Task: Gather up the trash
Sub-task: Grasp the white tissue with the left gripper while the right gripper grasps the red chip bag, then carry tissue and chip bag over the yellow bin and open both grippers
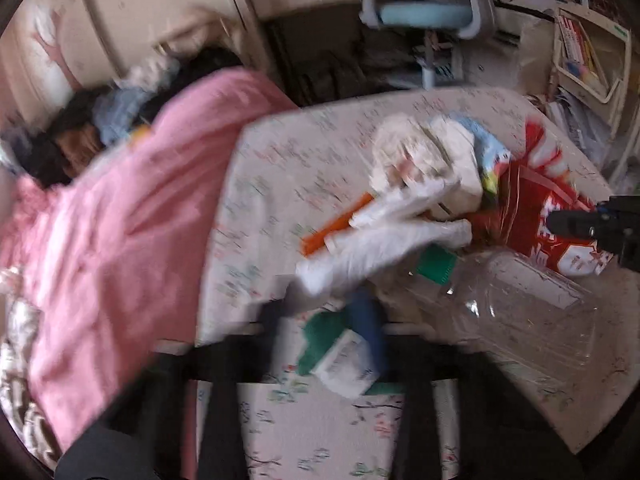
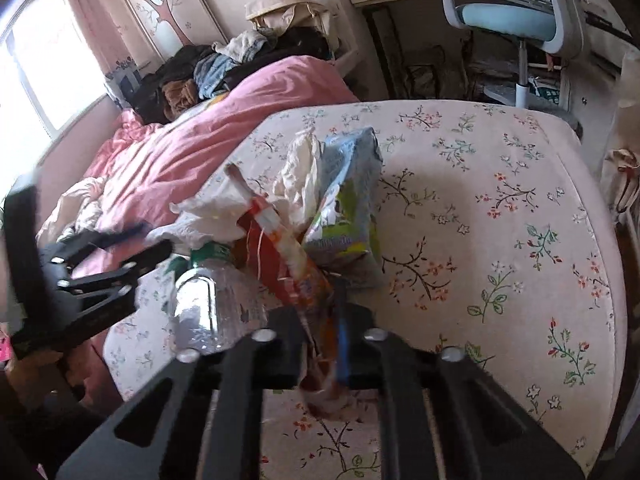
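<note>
A heap of trash lies on the floral mattress (image 2: 500, 220): a clear plastic bottle (image 1: 528, 312) (image 2: 212, 304), a red snack bag (image 1: 552, 184) (image 2: 288, 264), a blue and green packet (image 2: 348, 208), crumpled white tissue (image 1: 416, 152) and a white plastic bag (image 1: 384, 248). My left gripper (image 1: 340, 340) is shut on a green-and-white wrapper (image 1: 340, 360) at the near edge of the heap. It shows blurred at the left of the right wrist view as the left gripper (image 2: 160, 248). My right gripper (image 2: 324, 344) is shut on the lower end of the red snack bag.
A pink duvet (image 2: 200, 140) covers the bed's left side, with a pile of clothes (image 2: 200, 76) behind it. A blue desk chair (image 2: 516, 12) stands beyond the foot of the bed. A shelf of books (image 1: 580, 48) is at the far right.
</note>
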The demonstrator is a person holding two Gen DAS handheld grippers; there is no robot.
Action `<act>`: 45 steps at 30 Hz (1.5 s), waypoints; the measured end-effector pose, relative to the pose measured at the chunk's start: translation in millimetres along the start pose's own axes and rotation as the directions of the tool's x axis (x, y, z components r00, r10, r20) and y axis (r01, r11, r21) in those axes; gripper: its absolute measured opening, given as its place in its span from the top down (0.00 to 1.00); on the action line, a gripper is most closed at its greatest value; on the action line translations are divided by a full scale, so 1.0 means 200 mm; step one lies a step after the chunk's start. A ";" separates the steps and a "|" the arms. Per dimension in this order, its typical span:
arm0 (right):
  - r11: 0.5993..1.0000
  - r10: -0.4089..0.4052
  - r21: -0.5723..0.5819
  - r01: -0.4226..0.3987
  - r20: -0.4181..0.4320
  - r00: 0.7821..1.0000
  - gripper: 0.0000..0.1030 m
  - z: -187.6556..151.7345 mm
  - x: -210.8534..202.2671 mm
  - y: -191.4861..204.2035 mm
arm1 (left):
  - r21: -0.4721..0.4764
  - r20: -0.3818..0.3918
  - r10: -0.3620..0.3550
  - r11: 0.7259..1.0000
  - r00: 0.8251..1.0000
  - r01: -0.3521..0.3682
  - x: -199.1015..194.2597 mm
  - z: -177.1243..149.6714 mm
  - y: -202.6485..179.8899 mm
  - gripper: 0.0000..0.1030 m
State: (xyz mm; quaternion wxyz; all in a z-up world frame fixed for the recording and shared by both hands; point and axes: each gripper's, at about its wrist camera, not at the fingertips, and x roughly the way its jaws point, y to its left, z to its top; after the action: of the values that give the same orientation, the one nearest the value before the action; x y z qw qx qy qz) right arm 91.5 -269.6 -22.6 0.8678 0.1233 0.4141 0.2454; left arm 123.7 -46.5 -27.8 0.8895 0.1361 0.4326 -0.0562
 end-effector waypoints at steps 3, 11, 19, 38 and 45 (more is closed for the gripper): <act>1.000 0.023 0.006 -0.023 0.028 0.999 0.95 0.01 -0.04 0.00 | -0.033 0.026 -0.047 0.998 0.999 0.048 -0.05 0.00 0.03 0.96; 0.997 0.074 0.018 -0.078 0.158 0.985 0.95 0.01 -0.26 0.03 | -0.189 0.153 -0.146 0.967 0.977 0.174 -0.31 -0.09 0.19 0.97; 0.988 0.155 -0.039 -0.150 0.154 0.976 0.95 -0.24 -0.42 0.22 | -0.234 0.230 -0.181 0.943 0.956 0.234 -0.57 -0.31 0.22 0.97; 0.999 0.042 0.003 -0.042 -0.044 0.998 0.48 -0.81 -0.37 0.39 | -0.036 0.166 -0.233 0.970 0.958 0.242 -0.77 -0.69 -0.12 0.97; 0.996 -0.041 0.080 0.025 0.195 0.980 0.41 -0.73 -0.57 0.26 | 0.294 -0.012 -0.307 0.909 0.952 0.297 -0.73 -0.83 -0.44 0.97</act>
State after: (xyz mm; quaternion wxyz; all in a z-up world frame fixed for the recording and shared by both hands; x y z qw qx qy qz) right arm -100.6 -285.2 -17.3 0.9031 0.1734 0.3374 0.2015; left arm -111.3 -85.4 -27.8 0.8474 0.1963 0.4201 -0.2586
